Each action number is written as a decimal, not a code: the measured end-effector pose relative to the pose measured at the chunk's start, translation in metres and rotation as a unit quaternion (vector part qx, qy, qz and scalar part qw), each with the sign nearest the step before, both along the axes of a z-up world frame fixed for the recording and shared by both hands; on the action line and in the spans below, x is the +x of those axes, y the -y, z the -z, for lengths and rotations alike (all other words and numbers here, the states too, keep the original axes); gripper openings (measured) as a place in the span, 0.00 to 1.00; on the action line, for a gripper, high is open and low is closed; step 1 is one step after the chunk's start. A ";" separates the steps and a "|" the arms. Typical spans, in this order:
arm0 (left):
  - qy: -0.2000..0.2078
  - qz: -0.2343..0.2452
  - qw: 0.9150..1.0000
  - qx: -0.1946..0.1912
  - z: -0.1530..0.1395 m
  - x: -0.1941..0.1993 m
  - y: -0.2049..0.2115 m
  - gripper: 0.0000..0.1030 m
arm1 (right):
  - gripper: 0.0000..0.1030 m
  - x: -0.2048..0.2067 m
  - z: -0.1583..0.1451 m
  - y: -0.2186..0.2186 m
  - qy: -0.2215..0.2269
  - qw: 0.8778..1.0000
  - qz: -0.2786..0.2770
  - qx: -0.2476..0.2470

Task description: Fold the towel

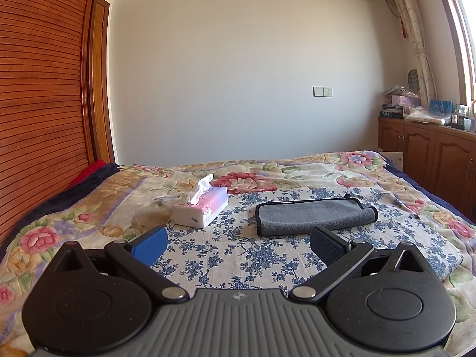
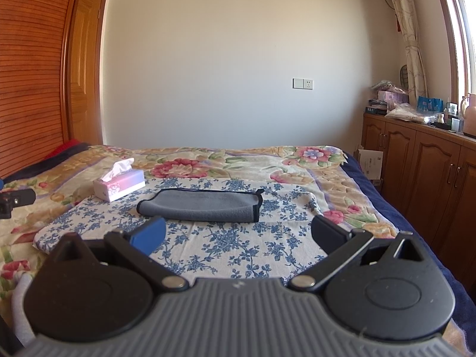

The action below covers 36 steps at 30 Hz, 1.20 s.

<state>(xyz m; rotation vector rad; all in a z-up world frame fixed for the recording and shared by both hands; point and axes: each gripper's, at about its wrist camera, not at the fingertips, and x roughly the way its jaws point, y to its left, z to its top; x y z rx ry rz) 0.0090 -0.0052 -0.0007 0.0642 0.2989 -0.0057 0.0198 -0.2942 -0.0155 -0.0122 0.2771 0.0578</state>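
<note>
A grey towel [image 1: 315, 215] with black edging lies folded over on a blue-flowered cloth [image 1: 238, 255] on the bed. It also shows in the right wrist view [image 2: 202, 205]. My left gripper [image 1: 238, 244] is open and empty, held above the cloth short of the towel. My right gripper [image 2: 238, 233] is open and empty, also just short of the towel's near edge. Neither gripper touches the towel.
A pink and white tissue box [image 1: 200, 208] stands left of the towel, also in the right wrist view [image 2: 119, 186]. The bed has a floral blanket [image 1: 372, 172]. Wooden cabinets [image 2: 422, 163] line the right side; a slatted wooden wardrobe [image 1: 38, 104] stands at the left.
</note>
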 end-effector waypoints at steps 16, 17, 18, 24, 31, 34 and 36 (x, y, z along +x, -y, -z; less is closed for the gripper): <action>0.001 0.000 1.000 0.001 0.000 0.000 0.000 1.00 | 1.00 0.000 0.001 -0.001 -0.002 1.000 -0.001 -0.003; 0.001 0.000 1.000 0.001 0.000 0.000 0.000 1.00 | 1.00 0.000 0.001 -0.001 -0.002 1.000 -0.001 -0.003; 0.000 0.000 1.000 0.002 0.000 0.000 0.000 1.00 | 1.00 0.001 0.001 -0.001 -0.002 1.000 -0.001 -0.003; 0.001 0.000 1.000 0.002 0.000 0.000 0.001 1.00 | 1.00 0.001 0.001 -0.001 -0.002 1.000 -0.001 -0.003; 0.001 -0.001 1.000 0.003 0.000 0.000 0.001 1.00 | 1.00 0.001 0.001 -0.001 -0.002 1.000 -0.001 -0.003; 0.001 0.000 1.000 0.004 0.000 0.001 -0.001 1.00 | 1.00 0.000 0.001 -0.001 -0.002 1.000 -0.001 -0.003; 0.001 0.000 1.000 0.005 0.000 0.001 -0.001 1.00 | 1.00 0.000 0.001 -0.001 -0.002 1.000 -0.001 -0.003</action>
